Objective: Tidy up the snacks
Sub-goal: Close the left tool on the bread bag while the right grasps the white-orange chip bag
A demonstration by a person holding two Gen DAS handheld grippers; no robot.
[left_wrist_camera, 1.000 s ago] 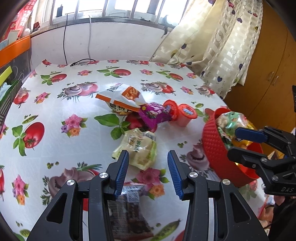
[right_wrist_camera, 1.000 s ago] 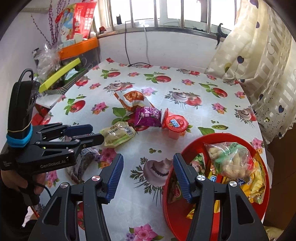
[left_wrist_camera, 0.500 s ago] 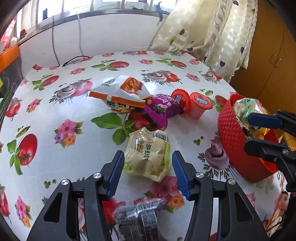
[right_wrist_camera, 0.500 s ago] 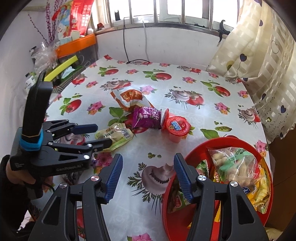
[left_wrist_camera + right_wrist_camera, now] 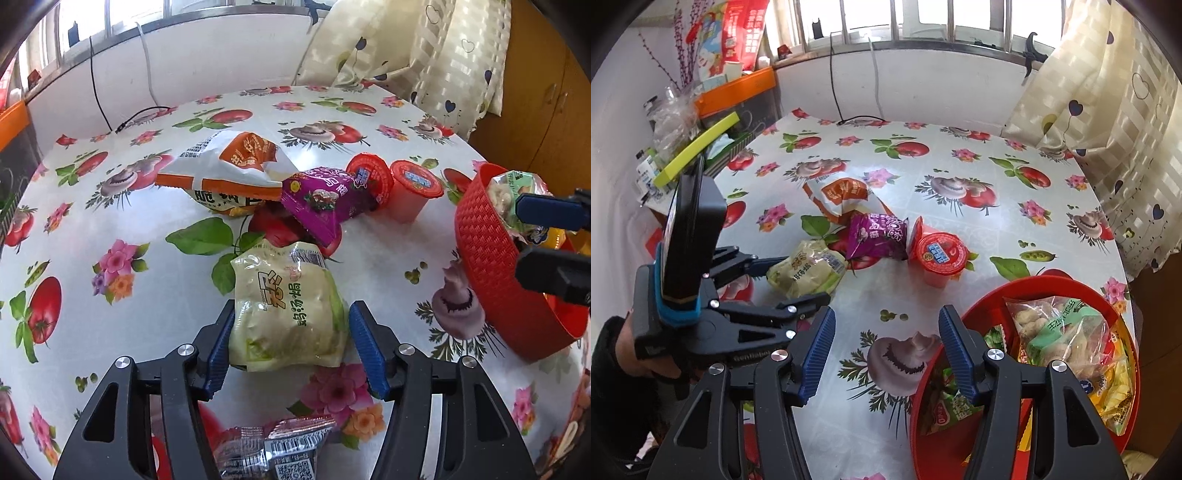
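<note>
Left gripper fingers straddling pale-green packet

Bright window daylight, tablecloth glare, fisheye-warped edges.

You are working in a lived-in home, at a dining spot by a window: the tabletop wears an oilcloth printed with tomatoes, mushrooms and flowers, a cream curtain dotted with hearts hangs beside the barred window, a wooden cabinet stands at the right, and a cluttered side shelf holds bags, boxes and a spray of purple twigs
</note>
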